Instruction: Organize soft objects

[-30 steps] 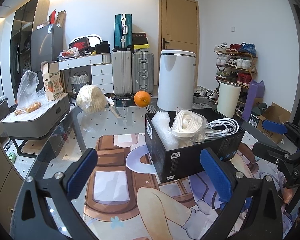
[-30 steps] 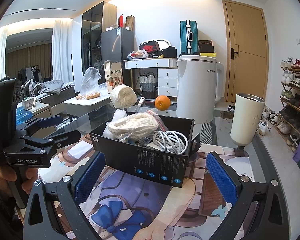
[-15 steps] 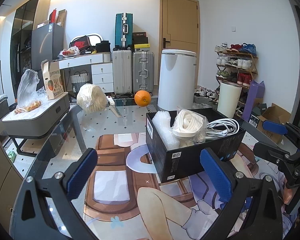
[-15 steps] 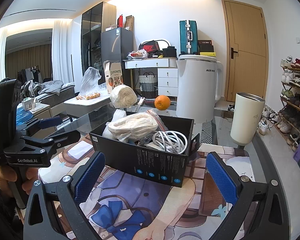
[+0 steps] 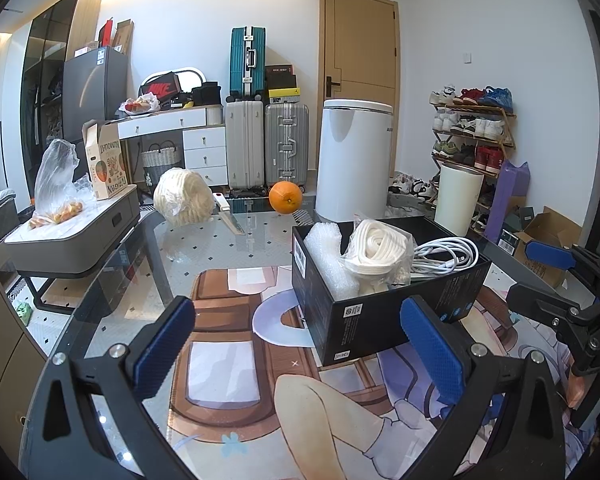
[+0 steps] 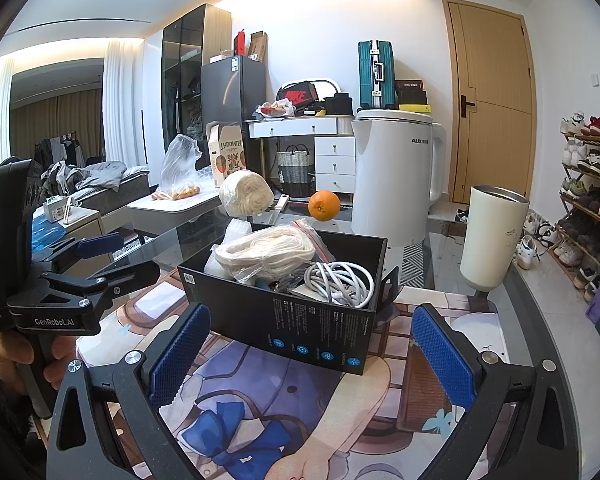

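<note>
Left wrist view: black box (image 5: 384, 304) just ahead and a bit to the right of the left tool (image 5: 296, 344); loose bagged rope ball (image 5: 182, 197) far off, ahead and to the left, near the back edge of the glass surface (image 5: 204, 252).
Right wrist view: same black box (image 6: 296, 320) straight ahead of the right tool (image 6: 310, 352); rope ball (image 6: 244, 193) behind the box, up and to the left.
Left tool: blue pads wide apart, holding nothing.
Right tool: blue pads wide apart, holding nothing.
Nearer side: left, most likely, since the ball sits on that side; box in the way for the right.
Long way of the ball: none really, roundish and a bit squashed, so a pinch from any side looks fine.
Look of the ball: cream rope wound up tight inside a thin, crinkly clear bag; soft and squishy by the look of it.
Already in the box: bubble wrap (image 5: 330, 264), another bagged rope bundle (image 5: 376, 250), a white cable (image 5: 448, 258).
Other things near the ball: a knife (image 5: 230, 216) just beside it and an orange (image 5: 285, 197) a little further right; not soft, best left alone.
Next job, as a guess: reach past the box, pinch the ball, drop it in with the rest.
</note>
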`<move>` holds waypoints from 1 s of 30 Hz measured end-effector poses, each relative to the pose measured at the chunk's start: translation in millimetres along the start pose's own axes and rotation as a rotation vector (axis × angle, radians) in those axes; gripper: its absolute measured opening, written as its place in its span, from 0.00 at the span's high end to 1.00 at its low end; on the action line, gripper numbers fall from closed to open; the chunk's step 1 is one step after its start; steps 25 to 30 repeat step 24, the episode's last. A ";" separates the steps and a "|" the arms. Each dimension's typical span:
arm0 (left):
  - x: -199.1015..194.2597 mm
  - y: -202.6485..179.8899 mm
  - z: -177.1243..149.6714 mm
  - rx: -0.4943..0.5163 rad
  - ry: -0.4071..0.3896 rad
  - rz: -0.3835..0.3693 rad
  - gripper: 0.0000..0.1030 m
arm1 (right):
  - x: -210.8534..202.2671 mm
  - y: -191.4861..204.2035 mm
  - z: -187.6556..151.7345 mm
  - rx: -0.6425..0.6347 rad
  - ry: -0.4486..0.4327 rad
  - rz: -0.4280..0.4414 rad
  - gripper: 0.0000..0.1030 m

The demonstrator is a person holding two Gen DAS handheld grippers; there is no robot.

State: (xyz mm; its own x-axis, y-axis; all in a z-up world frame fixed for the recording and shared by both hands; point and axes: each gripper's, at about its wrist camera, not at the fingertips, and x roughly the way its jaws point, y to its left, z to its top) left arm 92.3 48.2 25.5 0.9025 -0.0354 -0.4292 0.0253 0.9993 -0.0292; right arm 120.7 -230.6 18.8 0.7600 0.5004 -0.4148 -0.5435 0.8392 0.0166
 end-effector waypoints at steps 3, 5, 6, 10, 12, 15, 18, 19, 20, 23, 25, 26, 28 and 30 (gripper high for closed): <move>0.0 -0.1 0.0 -0.001 0.000 0.000 0.00 | 0.0 -0.1 -0.1 0.000 0.000 0.001 0.00; 0.0 -0.1 0.0 -0.001 0.000 -0.001 0.00 | -0.1 0.0 -0.1 0.000 -0.001 0.001 0.00; -0.2 0.4 -0.2 -0.003 0.000 -0.001 0.00 | -0.2 0.2 -0.1 0.001 -0.002 0.001 0.00; -0.3 -0.2 -0.1 0.000 0.000 0.004 0.00 | -0.2 0.3 0.1 0.000 0.000 0.000 0.00; 0.2 -0.4 0.2 0.002 0.000 0.002 0.00 | -0.3 -0.2 0.0 0.001 -0.001 0.002 0.00; 1.1 -0.9 0.7 0.002 0.005 0.000 0.00 | -0.2 0.2 -0.1 0.002 0.000 0.003 0.00; 1.7 -1.4 0.7 0.001 0.009 0.000 0.00 | -0.4 0.1 0.1 0.002 -0.001 0.001 0.00; 1.6 -1.4 0.7 0.001 0.008 -0.001 0.00 | -0.4 0.4 0.0 0.002 -0.001 0.002 0.00; 1.6 -1.4 0.7 0.001 0.007 -0.001 0.00 | -0.5 0.6 0.0 0.002 -0.001 0.002 0.00; 2.2 -1.4 0.7 -0.001 0.007 0.000 0.00 | -0.4 -0.1 0.0 0.002 0.000 0.002 0.00; 2.0 -1.4 0.6 -0.001 0.008 0.001 0.00 | -0.4 -0.1 0.0 0.002 0.000 0.002 0.00; 2.0 -1.4 0.6 -0.001 0.008 0.001 0.00 | -0.4 -0.1 0.0 0.002 0.000 0.002 0.00; 2.0 -1.4 0.6 -0.001 0.008 0.001 0.00 | -0.4 -0.1 0.0 0.002 0.000 0.002 0.00; 2.0 -1.4 0.6 -0.001 0.008 0.001 0.00 | -0.4 -0.1 0.0 0.002 0.000 0.002 0.00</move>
